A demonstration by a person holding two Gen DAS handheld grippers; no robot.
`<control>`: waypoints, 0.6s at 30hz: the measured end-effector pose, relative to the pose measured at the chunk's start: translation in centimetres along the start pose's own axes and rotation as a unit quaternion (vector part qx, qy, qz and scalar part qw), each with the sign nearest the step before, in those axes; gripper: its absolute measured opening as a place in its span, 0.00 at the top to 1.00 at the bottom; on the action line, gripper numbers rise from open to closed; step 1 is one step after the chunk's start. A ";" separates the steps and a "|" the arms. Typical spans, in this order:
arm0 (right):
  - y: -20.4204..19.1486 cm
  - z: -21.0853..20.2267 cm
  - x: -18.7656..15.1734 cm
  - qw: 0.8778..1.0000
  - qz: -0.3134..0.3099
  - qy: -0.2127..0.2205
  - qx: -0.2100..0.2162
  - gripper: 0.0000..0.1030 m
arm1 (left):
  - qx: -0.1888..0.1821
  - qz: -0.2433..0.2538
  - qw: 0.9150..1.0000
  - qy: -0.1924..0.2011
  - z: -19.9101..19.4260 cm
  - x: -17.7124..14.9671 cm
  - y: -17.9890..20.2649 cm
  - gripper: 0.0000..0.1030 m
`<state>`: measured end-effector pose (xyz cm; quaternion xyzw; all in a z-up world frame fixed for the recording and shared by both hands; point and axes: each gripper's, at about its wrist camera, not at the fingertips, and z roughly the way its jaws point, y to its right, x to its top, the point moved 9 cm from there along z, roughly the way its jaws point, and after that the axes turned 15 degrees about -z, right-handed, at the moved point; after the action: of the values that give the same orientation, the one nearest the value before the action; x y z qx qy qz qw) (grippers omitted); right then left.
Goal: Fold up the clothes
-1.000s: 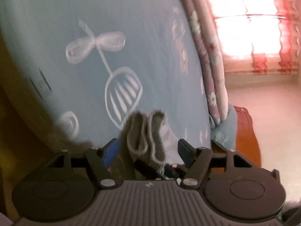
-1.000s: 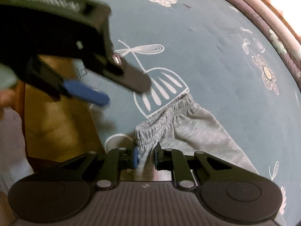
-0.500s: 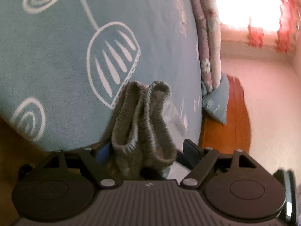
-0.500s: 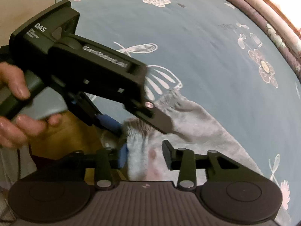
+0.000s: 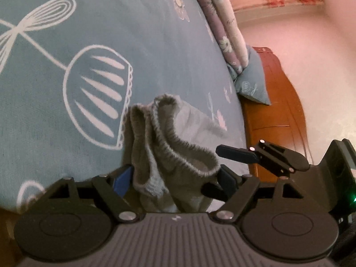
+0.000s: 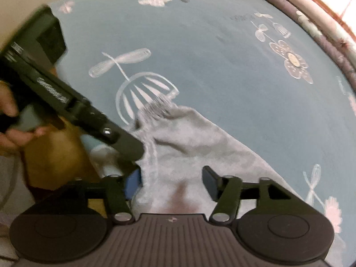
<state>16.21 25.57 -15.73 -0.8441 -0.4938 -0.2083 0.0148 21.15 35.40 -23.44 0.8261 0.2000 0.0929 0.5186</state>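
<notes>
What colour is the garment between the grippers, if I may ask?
Light grey garment, clearest in the right wrist view.

Left tool (image 5: 175,179) straddles the grey waistband (image 5: 175,133) (bunched in 2 folds) on the blue bedspread (image 5: 155,44).

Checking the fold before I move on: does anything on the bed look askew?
Yes. The grey garment lies diagonal on the blue sheet, its waistband bunched in loose folds at the bed's edge, between the left gripper's jaws. Nothing looks damaged.
</notes>
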 end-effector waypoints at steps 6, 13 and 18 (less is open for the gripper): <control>-1.3 -1.7 0.6 0.996 -0.046 0.053 0.045 0.31 | -0.055 -0.032 0.998 0.001 -0.9 0.4 -0.6 0.22; -1.9 -0.4 0.4 0.996 -0.070 0.039 0.041 0.32 | -0.048 -0.057 0.997 0.008 -0.8 1.2 -0.9 0.21; -2.7 -0.6 2.1 0.995 -0.094 0.044 0.010 0.34 | 0.005 -0.049 0.995 0.083 -3.4 1.5 -0.7 0.21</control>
<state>14.64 28.53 -14.94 -0.7838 -0.5718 -0.2410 0.0256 21.12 39.06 -22.61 0.8073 0.2835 0.1343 0.4999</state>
